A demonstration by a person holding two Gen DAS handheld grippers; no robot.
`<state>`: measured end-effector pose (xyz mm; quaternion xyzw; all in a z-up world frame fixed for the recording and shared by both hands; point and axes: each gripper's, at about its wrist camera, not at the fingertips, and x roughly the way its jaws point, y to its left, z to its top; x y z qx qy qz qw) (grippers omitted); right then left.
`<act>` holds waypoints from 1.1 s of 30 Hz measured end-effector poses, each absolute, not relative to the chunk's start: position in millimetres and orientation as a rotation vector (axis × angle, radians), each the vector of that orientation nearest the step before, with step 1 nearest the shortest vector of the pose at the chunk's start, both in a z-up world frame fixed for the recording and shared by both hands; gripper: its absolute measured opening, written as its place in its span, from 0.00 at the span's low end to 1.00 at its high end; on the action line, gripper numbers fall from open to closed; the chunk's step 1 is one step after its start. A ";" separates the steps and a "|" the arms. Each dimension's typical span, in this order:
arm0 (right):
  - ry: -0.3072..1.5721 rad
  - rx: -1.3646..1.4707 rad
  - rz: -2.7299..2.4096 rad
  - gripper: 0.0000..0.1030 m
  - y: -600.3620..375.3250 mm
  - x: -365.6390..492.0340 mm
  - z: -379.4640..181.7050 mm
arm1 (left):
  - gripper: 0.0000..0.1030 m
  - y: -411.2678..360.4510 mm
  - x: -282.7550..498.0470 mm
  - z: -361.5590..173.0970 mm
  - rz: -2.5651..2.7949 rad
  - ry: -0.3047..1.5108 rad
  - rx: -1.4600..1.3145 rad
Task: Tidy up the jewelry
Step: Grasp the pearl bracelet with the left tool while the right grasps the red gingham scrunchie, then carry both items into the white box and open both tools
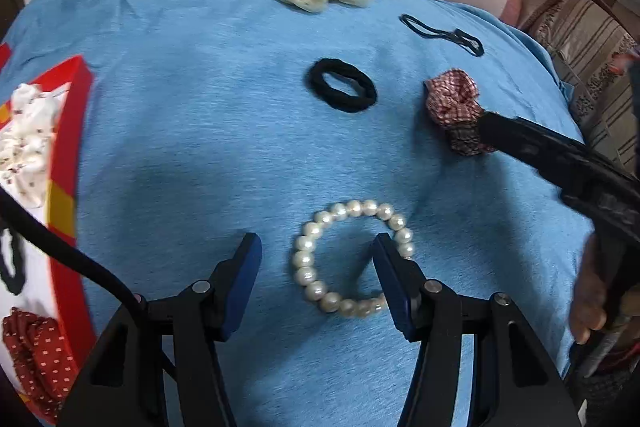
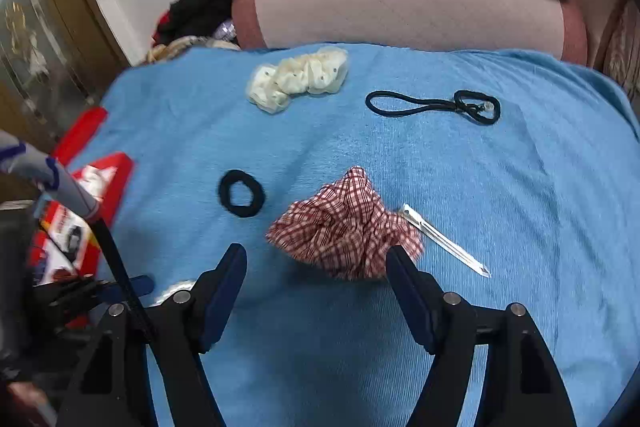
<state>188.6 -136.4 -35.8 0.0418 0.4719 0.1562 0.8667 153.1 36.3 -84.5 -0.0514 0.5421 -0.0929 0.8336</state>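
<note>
A white pearl bracelet (image 1: 306,259) lies on the blue cloth (image 1: 180,115). My left gripper (image 1: 316,241) hangs just over it, open; the ring's left arc sits between the fingers and the right finger (image 1: 390,267) stands inside the ring, pads not pressing. A red checked scrunchie (image 2: 344,227) lies just ahead of my right gripper (image 2: 316,253), which is open wide, its right fingertip at the scrunchie's edge. In the left wrist view one right finger (image 1: 520,141) touches that scrunchie (image 1: 452,103).
On the cloth: a cream scrunchie (image 2: 298,79), a thick black hair tie (image 2: 241,193), a thin black elastic (image 2: 432,107), a silver clip (image 2: 444,241). A red box (image 1: 76,115) at left holds a cream scrunchie, a red dotted scrunchie (image 1: 32,351). Cushions behind.
</note>
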 end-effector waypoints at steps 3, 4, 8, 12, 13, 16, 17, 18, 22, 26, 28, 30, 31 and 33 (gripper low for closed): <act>1.005 0.053 0.289 0.74 -133.6 195.0 -47.3 | 0.11 26.4 153.0 -86.1 -0.230 1.156 -0.083; 1.020 0.036 0.271 0.68 -132.6 197.4 -51.6 | 0.11 24.2 152.7 -85.8 -0.234 1.161 -0.077; 1.076 0.072 0.245 0.16 -143.8 199.8 -55.9 | 0.10 27.4 145.6 -72.4 -0.235 1.141 -0.107; 1.034 0.087 0.255 0.14 -150.8 184.4 -28.7 | 0.09 36.7 128.7 -44.9 -0.250 1.096 -0.122; 1.026 0.085 0.258 0.14 -150.1 181.4 -23.7 | 0.09 38.9 125.0 -38.7 -0.253 1.085 -0.124; 0.990 0.085 0.286 0.14 -144.4 167.2 1.2 | 0.09 50.6 109.2 -16.0 -0.253 1.041 -0.124; 0.982 0.082 0.296 0.14 -141.7 162.9 7.4 | 0.09 55.5 104.0 -9.3 -0.249 1.029 -0.126; 0.972 0.078 0.310 0.14 -136.7 157.5 15.5 | 0.09 63.7 96.7 -0.8 -0.239 1.014 -0.131; 0.954 0.077 0.373 0.14 -113.4 141.3 36.0 | 0.09 95.9 80.2 24.4 -0.196 0.967 -0.155; 0.936 0.053 0.450 0.14 -73.1 130.0 52.0 | 0.09 139.9 63.7 43.1 -0.139 0.934 -0.181; 0.931 0.039 0.494 0.14 -49.5 123.3 57.7 | 0.09 162.0 60.0 47.4 -0.103 0.929 -0.202; 0.930 0.026 0.539 0.14 -26.4 119.9 62.0 | 0.09 184.1 55.2 49.4 -0.063 0.925 -0.219; 0.931 0.018 0.560 0.14 -15.4 119.2 63.2 | 0.09 195.8 52.1 49.7 -0.039 0.922 -0.226; 0.934 0.000 0.601 0.14 7.9 117.9 65.1 | 0.09 218.0 49.4 46.1 0.003 0.922 -0.248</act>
